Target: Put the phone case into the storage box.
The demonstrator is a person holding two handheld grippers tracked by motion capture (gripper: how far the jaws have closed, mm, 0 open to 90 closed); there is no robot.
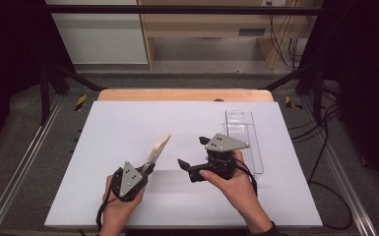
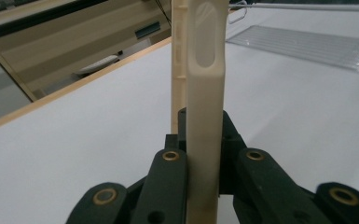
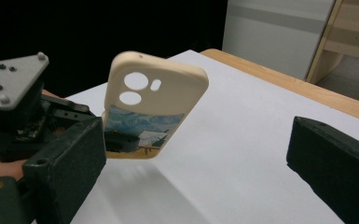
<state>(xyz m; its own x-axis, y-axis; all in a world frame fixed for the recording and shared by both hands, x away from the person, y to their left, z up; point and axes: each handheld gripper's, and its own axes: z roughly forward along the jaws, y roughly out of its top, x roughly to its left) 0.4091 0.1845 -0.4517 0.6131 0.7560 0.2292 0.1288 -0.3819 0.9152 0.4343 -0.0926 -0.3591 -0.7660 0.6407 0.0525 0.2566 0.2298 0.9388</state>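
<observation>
Left gripper (image 1: 146, 169) jaws clench phone case (image 1: 158, 149) tilted upward — right gripper (image 1: 191, 156) jaws released.

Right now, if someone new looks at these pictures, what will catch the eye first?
First the cream phone case, held off the white table in the shut jaws of the left gripper; its back has camera holes and a painted picture. Next the right gripper, open and holding nothing, just right of it. A clear plastic tray lies flat near the table's right edge.
</observation>
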